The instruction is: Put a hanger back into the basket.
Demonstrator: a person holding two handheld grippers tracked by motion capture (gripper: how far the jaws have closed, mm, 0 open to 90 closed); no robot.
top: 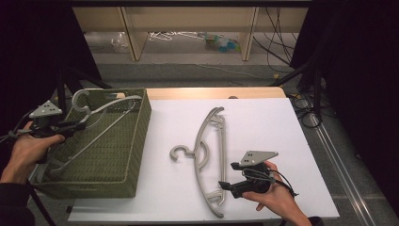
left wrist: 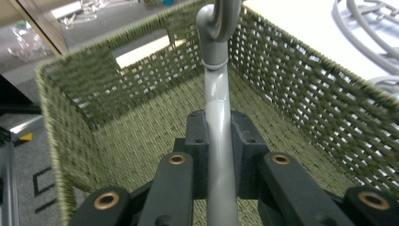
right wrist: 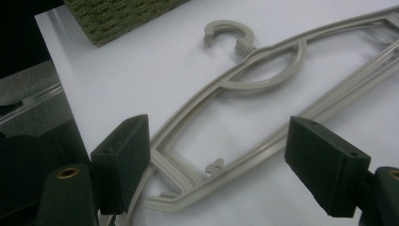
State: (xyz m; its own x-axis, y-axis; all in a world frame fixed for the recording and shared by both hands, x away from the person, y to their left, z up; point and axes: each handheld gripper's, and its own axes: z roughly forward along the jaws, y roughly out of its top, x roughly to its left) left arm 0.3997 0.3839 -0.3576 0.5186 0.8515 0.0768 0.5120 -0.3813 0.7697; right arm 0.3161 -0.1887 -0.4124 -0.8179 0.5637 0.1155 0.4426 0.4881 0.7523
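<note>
A grey plastic hanger (top: 113, 104) tilts into the green woven basket (top: 139, 141) at the table's left, hook end up. My left gripper (top: 77, 125) is shut on it just below the hook. In the left gripper view the pads (left wrist: 244, 136) press either side of the hanger's stem (left wrist: 217, 89), above the basket's floor (left wrist: 141, 141). A second grey hanger (top: 223, 150) lies flat on the white table top, hook pointing left. My right gripper (top: 229, 175) stands open beside its near end. In the right gripper view this gripper (right wrist: 226, 160) has the hanger (right wrist: 229, 24) ahead of its wide-apart jaws.
The white table top (top: 263, 122) has free room right of the lying hanger. Its right edge drops to a floor with cables (top: 306, 113). Behind the table stands a wooden shelf unit (top: 188, 23) with loose items on the floor beneath it.
</note>
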